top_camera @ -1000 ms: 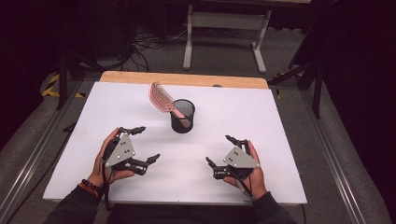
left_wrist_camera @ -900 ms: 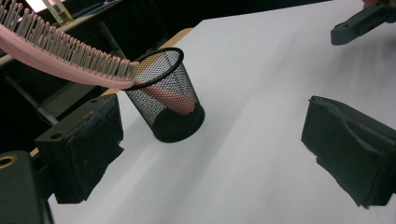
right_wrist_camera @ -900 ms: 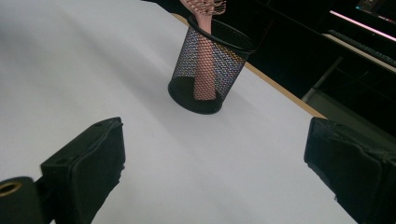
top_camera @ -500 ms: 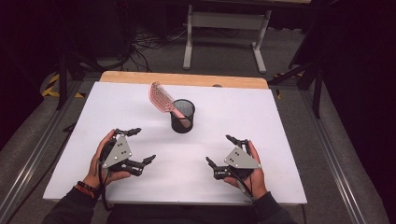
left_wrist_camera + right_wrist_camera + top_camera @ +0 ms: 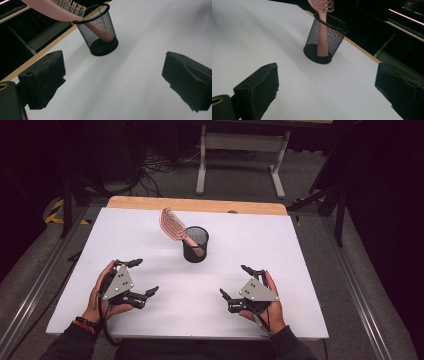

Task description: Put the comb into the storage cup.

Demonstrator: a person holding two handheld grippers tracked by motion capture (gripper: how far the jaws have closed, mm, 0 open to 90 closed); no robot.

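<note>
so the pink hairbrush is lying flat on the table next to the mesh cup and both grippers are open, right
Not quite: the pink hairbrush stands handle-down inside the mesh cup, leaning on its rim, as the high view shows. Both the left gripper and right gripper are open.

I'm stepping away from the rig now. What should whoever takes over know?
Left gripper: open, empty, low over the table, near left.
Right gripper: open, empty, near right.
Cup: upright at mid-table, clear of both grippers.
Brush: handle down in the cup, head leaning out over the rim to the far left.
Done: brush sits in the cup.
Left: probably nothing beyond pulling the hands away; neither gripper touches anything.
</note>
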